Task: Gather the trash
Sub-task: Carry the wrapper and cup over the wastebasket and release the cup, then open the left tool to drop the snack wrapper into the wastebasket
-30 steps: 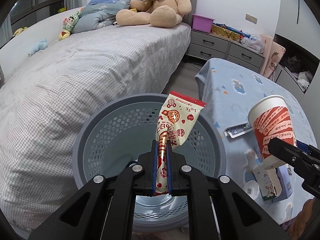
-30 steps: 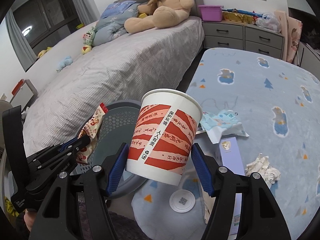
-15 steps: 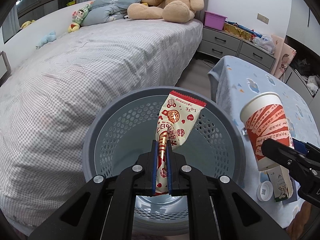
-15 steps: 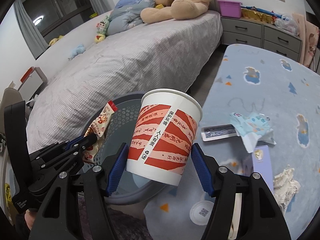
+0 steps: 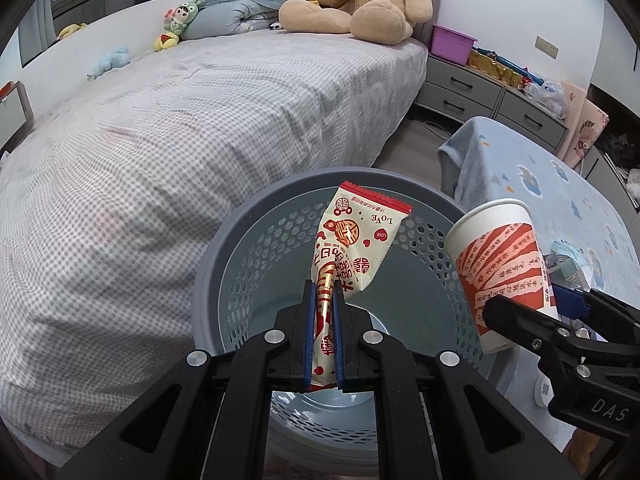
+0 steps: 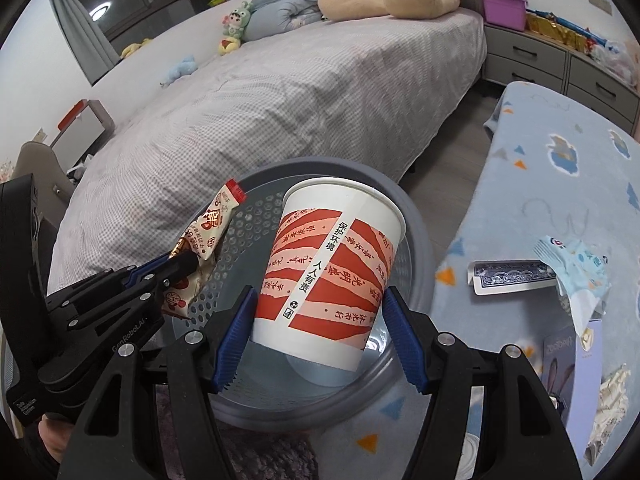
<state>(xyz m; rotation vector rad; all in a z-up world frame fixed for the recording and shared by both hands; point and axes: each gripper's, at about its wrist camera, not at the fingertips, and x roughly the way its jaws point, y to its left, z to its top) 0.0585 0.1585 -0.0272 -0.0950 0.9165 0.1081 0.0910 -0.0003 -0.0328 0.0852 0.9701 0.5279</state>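
Left gripper: blue-padded fingers are pinching together on the lower part of a cream and red printed snack wrapper. The wrapper is sticking up and forward from between the fingertips, its red crimped top edge leaning toward the far rim.

Round grey perforated plastic waste basket: it is sitting directly below and ahead of the left gripper, so the wrapper is hanging over its open mouth. In the right wrist view the same basket is lying beneath the right gripper too.

Right gripper: its blue pads are pressing on both sides of a white paper cup with red torn-stripe print. The cup is standing upright with a slight tilt, mouth up, held above the basket's opening. From the left wrist view the cup is showing to the right of the left gripper, over the basket's right rim.

Light blue patterned cloth-covered surface: it is lying to the right of the right gripper, and is carrying a dark blue patterned playing card, a crumpled pale blue and white wrapper, a lilac cartoon-printed carton and a wad of crumpled white paper.

Grey checked bed: it is stretching beyond the basket, ahead and left of both grippers.
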